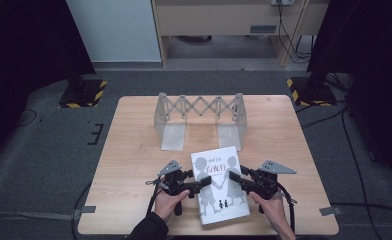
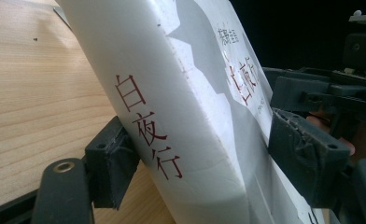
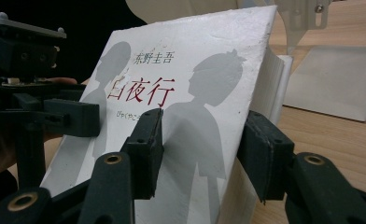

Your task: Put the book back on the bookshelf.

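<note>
A white book (image 1: 219, 182) with a red title and grey figures on its cover lies near the wooden table's (image 1: 134, 150) front edge. My left gripper (image 1: 204, 184) is shut on the book's spine side. In the left gripper view the book (image 2: 172, 84) fills the gap of my left gripper (image 2: 209, 158), with a pad on each face. My right gripper (image 1: 234, 177) straddles the opposite, page-side edge. In the right gripper view the book (image 3: 186, 79) tilts up between the jaws of my right gripper (image 3: 200, 149); the cover-side pad stands just off the cover.
A grey expanding book rack (image 1: 200, 117) with two flat foot plates stands at the back middle of the table; one plate (image 3: 330, 79) lies just beyond the book. Bare wood lies to the left and right of the book.
</note>
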